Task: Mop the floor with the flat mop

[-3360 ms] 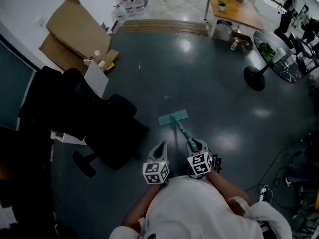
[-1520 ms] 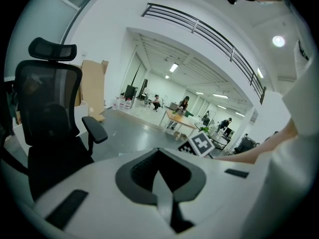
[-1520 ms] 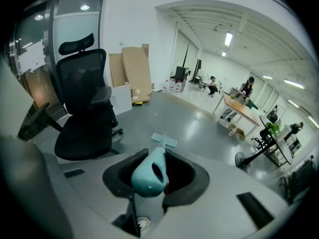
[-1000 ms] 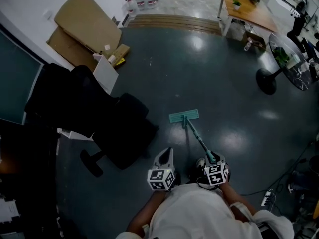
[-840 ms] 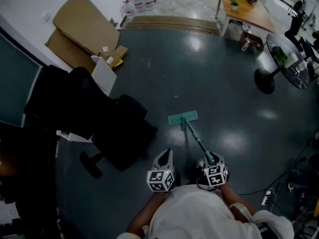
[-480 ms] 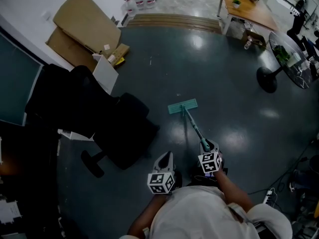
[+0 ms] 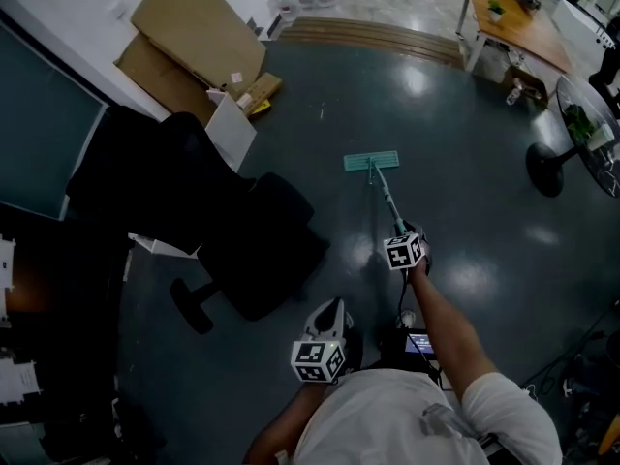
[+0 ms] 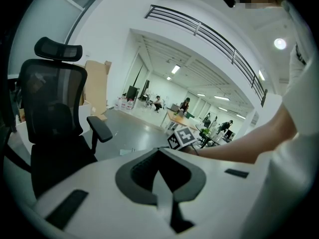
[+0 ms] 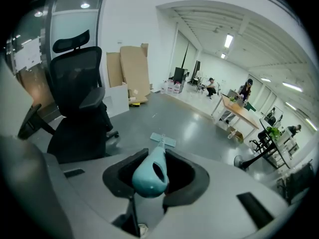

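Note:
The flat mop's teal head (image 7: 371, 161) lies flat on the dark floor ahead of me, and its thin handle (image 7: 387, 198) slants back to my right gripper (image 7: 399, 231). That gripper is shut on the mop handle, held out at arm's length. In the right gripper view the teal handle end (image 9: 149, 176) sits between the jaws of the right gripper (image 9: 152, 171), with the mop head (image 9: 163, 140) beyond. My left gripper (image 7: 331, 310) hangs close to my body, apart from the mop. In its own view the left gripper (image 8: 159, 171) is shut on nothing.
A black office chair (image 7: 223, 231) stands left of the mop. Cardboard sheets (image 7: 194, 37) and a white box (image 7: 231, 129) lean by the far-left wall. A wooden table (image 7: 513, 27) and a round table's black base (image 7: 547, 180) are at the far right. A small device (image 7: 418, 342) lies by my feet.
My right gripper has pushed the mop forward, away from my body, with the arm stretching out. The mop head slid farther up the floor. The left gripper stayed near my body.

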The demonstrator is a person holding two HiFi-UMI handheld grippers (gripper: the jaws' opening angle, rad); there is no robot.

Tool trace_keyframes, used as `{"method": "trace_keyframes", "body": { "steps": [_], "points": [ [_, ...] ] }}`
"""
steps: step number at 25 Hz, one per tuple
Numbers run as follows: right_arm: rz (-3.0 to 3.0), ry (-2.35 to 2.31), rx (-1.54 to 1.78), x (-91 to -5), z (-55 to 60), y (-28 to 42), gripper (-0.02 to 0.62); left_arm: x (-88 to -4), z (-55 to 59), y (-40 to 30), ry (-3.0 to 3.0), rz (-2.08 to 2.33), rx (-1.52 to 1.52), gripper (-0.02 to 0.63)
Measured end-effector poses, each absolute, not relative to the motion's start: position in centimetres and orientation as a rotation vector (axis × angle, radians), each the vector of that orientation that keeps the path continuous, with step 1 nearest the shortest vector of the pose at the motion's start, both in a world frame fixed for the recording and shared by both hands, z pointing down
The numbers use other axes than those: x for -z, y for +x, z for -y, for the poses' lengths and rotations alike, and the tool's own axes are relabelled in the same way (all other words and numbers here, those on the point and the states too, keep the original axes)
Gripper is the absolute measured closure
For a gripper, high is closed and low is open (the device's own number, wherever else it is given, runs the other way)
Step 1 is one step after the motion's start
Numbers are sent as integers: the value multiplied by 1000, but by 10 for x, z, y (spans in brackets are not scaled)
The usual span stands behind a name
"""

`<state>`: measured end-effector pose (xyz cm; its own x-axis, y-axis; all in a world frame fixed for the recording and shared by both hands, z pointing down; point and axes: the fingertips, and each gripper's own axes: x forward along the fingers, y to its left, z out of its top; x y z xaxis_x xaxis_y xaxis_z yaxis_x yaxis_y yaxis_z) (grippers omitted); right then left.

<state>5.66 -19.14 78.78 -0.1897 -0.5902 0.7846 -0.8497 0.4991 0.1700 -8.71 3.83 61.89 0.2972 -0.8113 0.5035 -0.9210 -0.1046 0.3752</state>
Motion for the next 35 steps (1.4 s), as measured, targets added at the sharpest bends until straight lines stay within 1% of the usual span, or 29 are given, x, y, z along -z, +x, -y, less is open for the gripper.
{"method": "trace_keyframes", "body": {
  "steps": [3, 6, 12, 16, 23, 35],
  "points": [
    [1901, 1195, -385, -784, 191, 61, 485, -616, -40, -92, 1933, 1557, -214, 601],
    [1911, 1187, -406, -774, 164, 75, 485, -618, -40, -94, 1931, 1561, -205, 601],
    [1952, 1149, -499, -715, 50, 115, 485, -608, -28, -80, 1989, 1534, -188, 601],
    [1974, 1100, -483, -685, -4, 117, 483, -597, -18, -70, 2043, 1523, -156, 601],
    [1978, 1062, -413, -689, -21, 106, 484, -591, -18, -56, 2100, 1494, -150, 600],
    [1993, 1054, -388, -687, -22, 102, 483, -592, -25, -55, 2097, 1491, -146, 600]
  ]
}}
